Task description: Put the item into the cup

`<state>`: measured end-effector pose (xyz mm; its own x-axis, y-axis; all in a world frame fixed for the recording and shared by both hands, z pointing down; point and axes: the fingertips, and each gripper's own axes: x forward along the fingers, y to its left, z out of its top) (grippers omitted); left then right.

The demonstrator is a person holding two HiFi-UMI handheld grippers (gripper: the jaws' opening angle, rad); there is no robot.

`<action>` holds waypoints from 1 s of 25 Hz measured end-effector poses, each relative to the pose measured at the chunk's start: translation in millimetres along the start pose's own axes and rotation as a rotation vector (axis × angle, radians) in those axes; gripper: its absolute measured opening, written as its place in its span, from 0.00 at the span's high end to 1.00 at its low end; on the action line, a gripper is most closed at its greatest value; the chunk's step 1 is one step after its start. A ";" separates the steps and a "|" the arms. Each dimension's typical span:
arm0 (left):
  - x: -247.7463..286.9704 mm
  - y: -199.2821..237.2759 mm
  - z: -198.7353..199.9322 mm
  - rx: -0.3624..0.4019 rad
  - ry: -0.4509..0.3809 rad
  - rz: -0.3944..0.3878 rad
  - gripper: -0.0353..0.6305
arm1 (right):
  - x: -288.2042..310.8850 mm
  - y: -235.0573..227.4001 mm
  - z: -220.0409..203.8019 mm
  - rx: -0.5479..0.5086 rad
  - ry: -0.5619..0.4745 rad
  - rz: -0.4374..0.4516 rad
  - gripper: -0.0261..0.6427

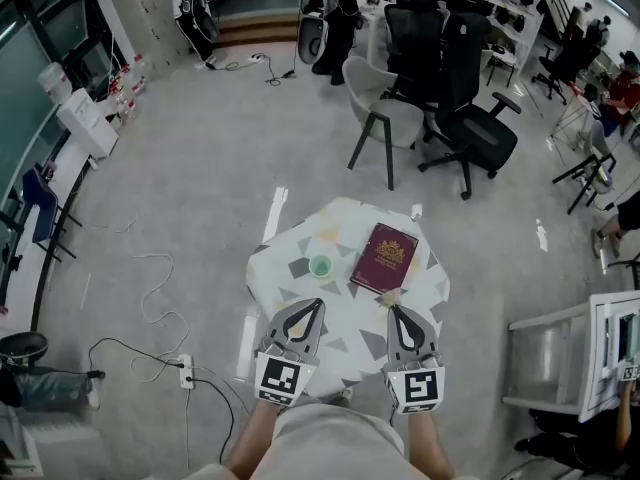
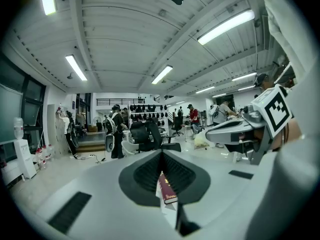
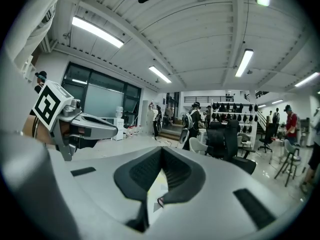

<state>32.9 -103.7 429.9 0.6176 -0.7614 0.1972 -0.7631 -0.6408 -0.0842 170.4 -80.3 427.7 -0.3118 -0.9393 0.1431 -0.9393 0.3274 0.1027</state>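
Observation:
A small green cup [image 1: 320,265] stands upright on the patterned round table [image 1: 300,238], left of a maroon book [image 1: 384,258]. A small tan item [image 1: 392,295] lies at the book's near corner, right at the tip of my right gripper [image 1: 392,308]; I cannot tell whether they touch. That gripper's jaws meet at the tips, with nothing seen between them in the right gripper view [image 3: 161,150]. My left gripper [image 1: 317,304] hovers just short of the cup, jaws closed and empty [image 2: 161,153]; the book [image 2: 166,189] shows through the gap below its tips.
A grey chair [image 1: 385,113] and black office chairs [image 1: 470,118] stand beyond the table. A white rack [image 1: 570,353] is at the right. Cables and a power strip [image 1: 185,370] lie on the floor at the left. People stand far off.

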 end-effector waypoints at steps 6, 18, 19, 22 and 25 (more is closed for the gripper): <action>25.8 26.3 -22.1 -0.035 0.036 -0.036 0.93 | 36.8 -0.1 -13.4 0.009 0.048 -0.013 0.95; 67.7 62.9 -71.9 -0.097 0.108 -0.121 0.93 | 94.4 15.5 -47.6 0.018 0.183 -0.004 0.95; 70.7 65.3 -76.4 -0.101 0.115 -0.126 0.93 | 99.0 18.1 -51.8 0.015 0.195 0.004 0.95; 78.6 71.9 -89.3 -0.116 0.134 -0.139 0.93 | 111.0 25.7 -64.5 0.008 0.228 0.020 0.95; 85.7 77.0 -102.8 -0.134 0.154 -0.153 0.93 | 121.6 31.7 -77.2 0.017 0.246 0.021 0.95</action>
<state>7.6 -208.1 540.7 0.6995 -0.6257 0.3452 -0.6874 -0.7211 0.0860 113.7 -176.3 524.3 -0.2886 -0.8786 0.3805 -0.9360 0.3426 0.0810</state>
